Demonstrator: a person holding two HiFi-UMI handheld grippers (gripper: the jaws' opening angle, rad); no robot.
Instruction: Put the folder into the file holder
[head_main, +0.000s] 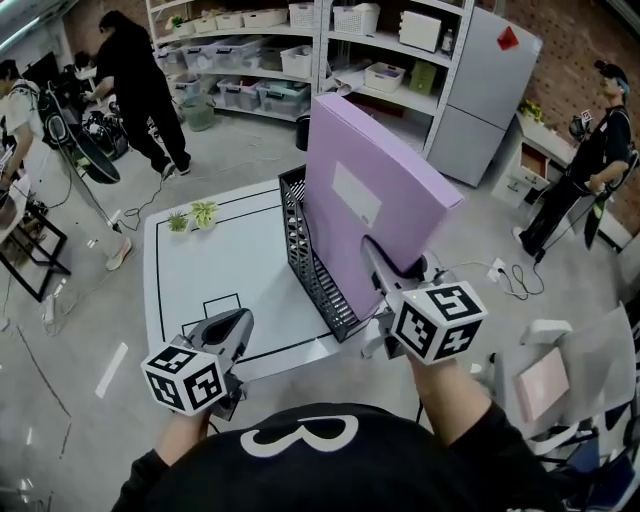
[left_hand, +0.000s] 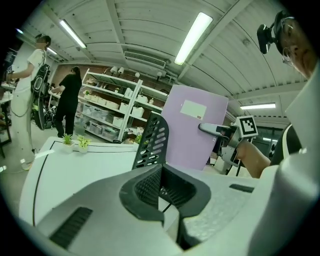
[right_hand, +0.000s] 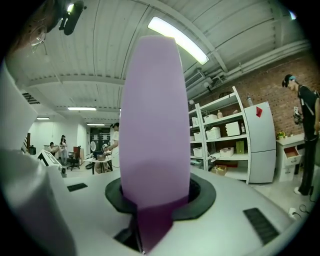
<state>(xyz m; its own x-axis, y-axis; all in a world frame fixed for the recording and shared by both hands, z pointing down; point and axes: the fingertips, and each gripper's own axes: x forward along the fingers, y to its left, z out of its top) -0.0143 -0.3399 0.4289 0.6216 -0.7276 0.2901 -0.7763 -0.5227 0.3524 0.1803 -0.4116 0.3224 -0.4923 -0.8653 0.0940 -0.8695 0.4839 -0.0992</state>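
Observation:
A large purple folder (head_main: 375, 190) stands upright and tilted, its narrow edge filling the right gripper view (right_hand: 152, 125). My right gripper (head_main: 385, 268) is shut on its lower near corner, one finger (head_main: 375, 258) lying across its face. A black mesh file holder (head_main: 310, 262) stands on the white table (head_main: 230, 260), open end up. The folder's lower edge meets the holder's right side; whether it is inside I cannot tell. The left gripper view shows the folder (left_hand: 192, 127) behind the holder (left_hand: 152, 140). My left gripper (head_main: 238, 328) hovers at the table's front edge, shut and empty (left_hand: 162, 192).
Two small potted plants (head_main: 192, 217) sit at the table's far left corner. Black lines are marked on the tabletop. Shelving with bins (head_main: 260, 50) and a grey fridge (head_main: 485, 90) stand behind. People stand at the far left (head_main: 140, 80) and right (head_main: 590, 170). A chair (head_main: 560, 370) is at my right.

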